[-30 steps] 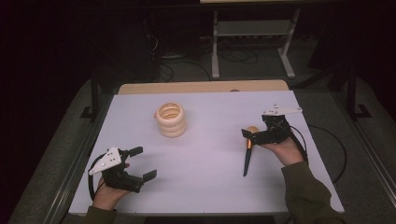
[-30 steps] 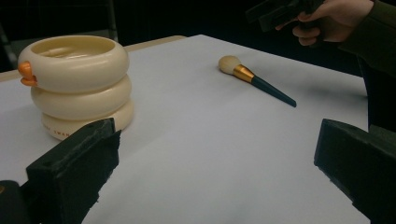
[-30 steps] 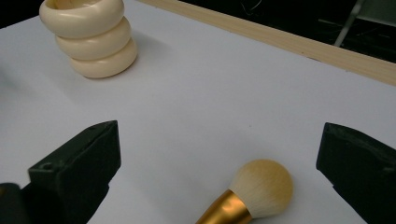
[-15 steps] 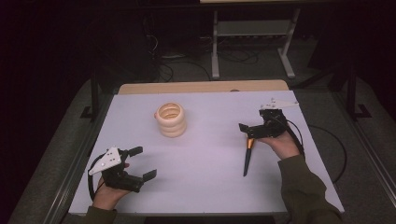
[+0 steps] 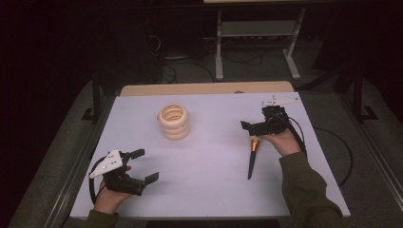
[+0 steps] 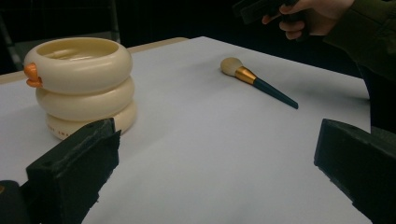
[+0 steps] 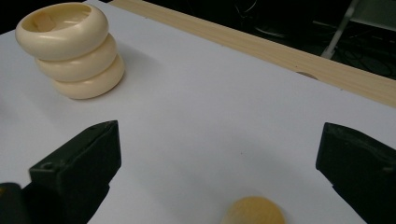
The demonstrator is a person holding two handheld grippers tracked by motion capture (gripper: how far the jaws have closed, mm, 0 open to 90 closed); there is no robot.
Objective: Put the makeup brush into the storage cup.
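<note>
A cream holder (image 5: 174, 121) made of three stacked rings stands left of the table's middle; it is also in the left gripper view (image 6: 79, 81) and the right gripper view (image 7: 70, 46). A makeup brush (image 5: 252, 159) with a dark handle and gold ferrule lies flat on the white table, its tan head (image 7: 252, 212) just below my right gripper (image 5: 249, 129). That gripper hovers open over the head, its jaws (image 7: 215, 172) wide apart and holding nothing. My left gripper (image 5: 146, 165) rests open near the front left, pointing at the holder and the brush (image 6: 259, 83).
The white table top (image 5: 209, 180) has a wooden strip (image 5: 204, 88) along its far edge. The holder carries a small orange knob (image 6: 31, 75) on its side. A metal stand (image 5: 256, 33) and cables lie on the dark floor beyond the table.
My right gripper has shifted a little toward the far edge of the table. The brush lies where it was. The left gripper has not moved.
</note>
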